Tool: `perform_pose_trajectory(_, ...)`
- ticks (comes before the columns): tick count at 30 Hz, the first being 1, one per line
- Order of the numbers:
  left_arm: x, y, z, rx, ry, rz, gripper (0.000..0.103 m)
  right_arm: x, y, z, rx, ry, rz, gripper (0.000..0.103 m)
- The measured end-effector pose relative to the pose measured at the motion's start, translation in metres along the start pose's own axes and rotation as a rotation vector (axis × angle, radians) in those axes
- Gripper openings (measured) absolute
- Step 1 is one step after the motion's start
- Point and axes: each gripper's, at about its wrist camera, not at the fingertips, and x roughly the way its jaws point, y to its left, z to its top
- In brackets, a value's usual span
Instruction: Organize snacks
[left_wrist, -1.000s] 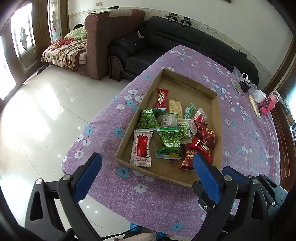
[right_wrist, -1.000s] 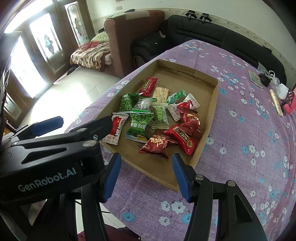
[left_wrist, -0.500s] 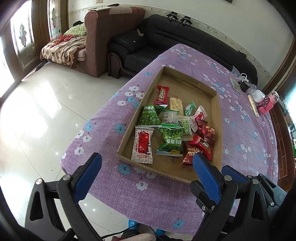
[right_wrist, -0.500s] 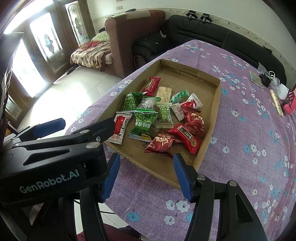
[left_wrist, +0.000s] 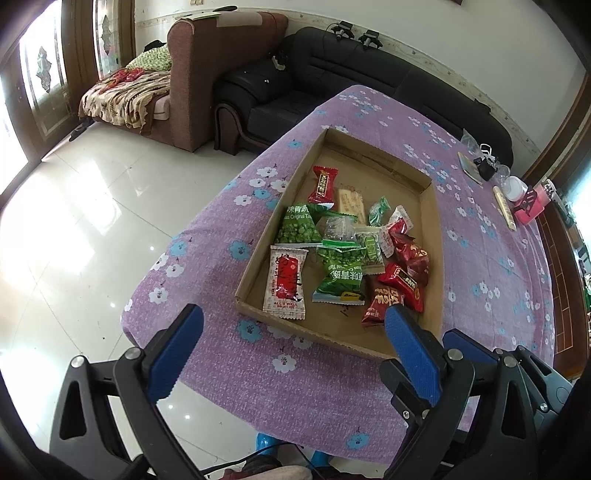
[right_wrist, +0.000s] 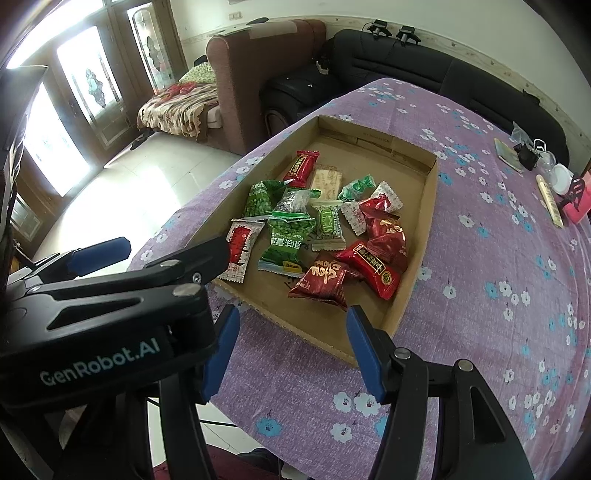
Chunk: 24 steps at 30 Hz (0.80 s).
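**Both grippers empty above the near table edge; snacks lie mixed in the tray**

I hold the left gripper (left_wrist: 293, 334) with its blue pads spread wide and nothing between them. The right gripper (right_wrist: 291, 334) is likewise released and carries nothing. Both hang over the near edge of the table (right_wrist: 498, 258), short of the cardboard tray (right_wrist: 428, 206).

All the snack packets (left_wrist: 343, 251) lie inside the tray, bunched toward its near half. Green pea packs sit left of centre, red wrappers right, and several overlap. The far half of the tray is bare cardboard.

Step in hand, as I judge it: either an approach to sort this pile, or a pull-back after gathering the packets into the tray. The pictures fit both, so I commit to no move.

Handling notes:
- Packets: thin glossy film pillows with crimped ends. They will likely crackle and slide.
- Tray: shallow corrugated board with low walls, light, liable to shift if nudged.
- Tablecloth (left_wrist: 480, 266): purple woven fabric with a flower print, soft enough to bunch.
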Motion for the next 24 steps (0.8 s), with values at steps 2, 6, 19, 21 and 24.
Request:
perform_pose_trajectory(2, 0.0, 0.001, -0.001, 0.0, 0.001, -0.002, 0.099, 0.0, 0.001, -0.001, 0.0, 0.0, 0.002, 0.06)
perform_pose_trajectory(6, 0.001, 0.001, -0.003, 0.002, 0.002, -0.001, 0.099, 0.001, 0.002, -0.002, -0.001, 0.003, 0.005, 0.06)
perform_pose_trajectory(19, 0.003, -0.002, -0.006, -0.008, -0.02, 0.013, 0.099, 0.0, -0.006, -0.01, 0.01, 0.003, 0.006, 0.06)
perform_pose_trajectory(21, 0.007, -0.005, -0.007, -0.006, -0.008, 0.028, 0.099, 0.0, -0.011, -0.014, 0.019, 0.005, 0.008, 0.06)
perform_pose_trajectory(24, 0.012, -0.015, -0.011, 0.009, 0.014, 0.056, 0.099, 0.001, -0.026, -0.018, 0.047, 0.005, 0.017, 0.06)
